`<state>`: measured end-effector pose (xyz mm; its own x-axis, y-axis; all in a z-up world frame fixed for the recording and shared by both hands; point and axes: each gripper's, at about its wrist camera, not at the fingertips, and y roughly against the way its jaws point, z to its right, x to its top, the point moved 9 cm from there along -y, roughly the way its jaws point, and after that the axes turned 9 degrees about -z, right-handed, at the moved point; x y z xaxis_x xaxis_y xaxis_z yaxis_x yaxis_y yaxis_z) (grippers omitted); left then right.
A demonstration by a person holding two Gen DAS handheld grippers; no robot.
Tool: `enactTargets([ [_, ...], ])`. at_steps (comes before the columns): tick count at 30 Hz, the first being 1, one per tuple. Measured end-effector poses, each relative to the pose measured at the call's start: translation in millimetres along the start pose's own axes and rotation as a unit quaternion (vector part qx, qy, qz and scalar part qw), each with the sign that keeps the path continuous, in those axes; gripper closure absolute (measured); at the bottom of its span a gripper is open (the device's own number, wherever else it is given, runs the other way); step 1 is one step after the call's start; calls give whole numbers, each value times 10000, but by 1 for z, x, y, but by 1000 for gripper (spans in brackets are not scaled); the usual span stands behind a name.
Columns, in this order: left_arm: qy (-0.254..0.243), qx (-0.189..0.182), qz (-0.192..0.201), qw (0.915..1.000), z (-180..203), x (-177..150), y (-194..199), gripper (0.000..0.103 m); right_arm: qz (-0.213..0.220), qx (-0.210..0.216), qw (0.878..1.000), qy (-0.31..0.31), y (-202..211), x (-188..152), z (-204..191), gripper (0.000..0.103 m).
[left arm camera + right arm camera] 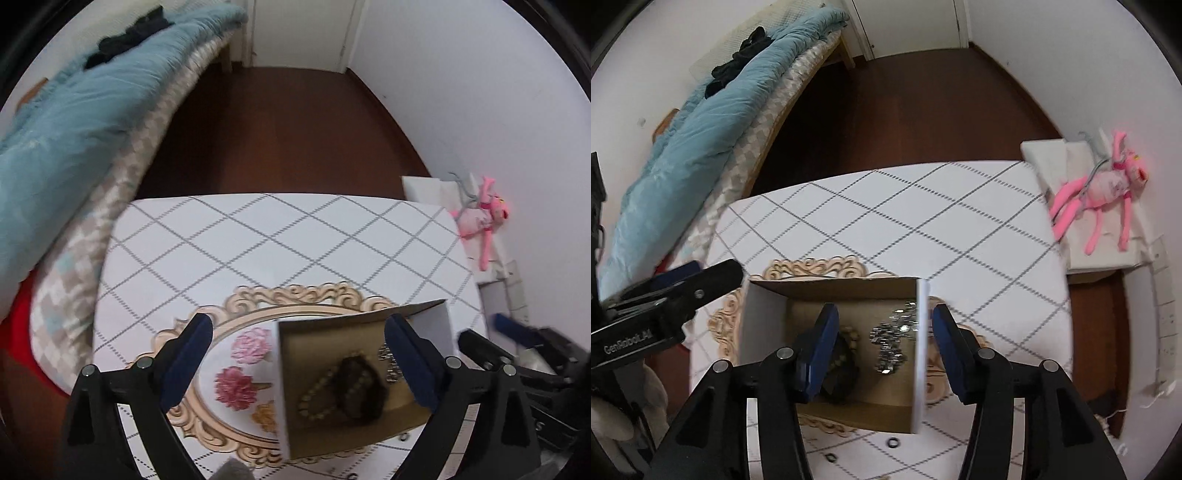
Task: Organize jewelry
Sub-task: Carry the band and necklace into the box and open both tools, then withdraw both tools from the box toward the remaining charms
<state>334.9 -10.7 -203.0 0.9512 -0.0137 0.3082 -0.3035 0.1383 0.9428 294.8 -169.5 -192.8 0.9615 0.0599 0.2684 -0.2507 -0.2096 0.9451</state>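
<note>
A small open cardboard box [325, 343] [764, 325] with white outer walls stands on an oval ornate tray [236, 317] painted with flowers. Inside lie a bead bracelet [325, 391] [849, 339], a dark item [360, 387] and a silver chain [890, 343]. My left gripper [299, 365] is open, its fingers wide either side of the box's left part. My right gripper [882, 350] is open and straddles the box's right wall [921, 354], left finger inside the box, right finger outside. The left gripper shows in the right wrist view [665, 306].
The tray sits on a white table [295, 236] [923, 221] with a grey diamond grid. Two small dark rings [893, 442] lie on the table near the front. A bed with a blue duvet [74, 122] is at left. A pink plush toy [1108, 188] lies at right.
</note>
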Motion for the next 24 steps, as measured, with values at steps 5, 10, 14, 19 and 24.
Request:
enactTargets([
  [5, 18, 383, 159, 9991, -12, -25, -4, 0, 82, -924, 9955, 213, 0, -19, 10, 4],
  [10, 17, 410, 59, 9991, -13, -50, -11, 0, -4, -1128, 9933, 269, -11, -40, 12, 0],
  [14, -7, 435, 19, 9991, -9, -62, -11, 0, 29, -1150, 9931, 229, -13, -50, 13, 0],
  [19, 24, 508, 173, 9986, -8, -71, 6, 0, 152, -1085, 9938, 175, -3, -56, 8, 0],
  [24, 27, 623, 390, 9973, -7, -76, 32, 0, 506, -1054, 9930, 179, 29, -62, 1, 0],
])
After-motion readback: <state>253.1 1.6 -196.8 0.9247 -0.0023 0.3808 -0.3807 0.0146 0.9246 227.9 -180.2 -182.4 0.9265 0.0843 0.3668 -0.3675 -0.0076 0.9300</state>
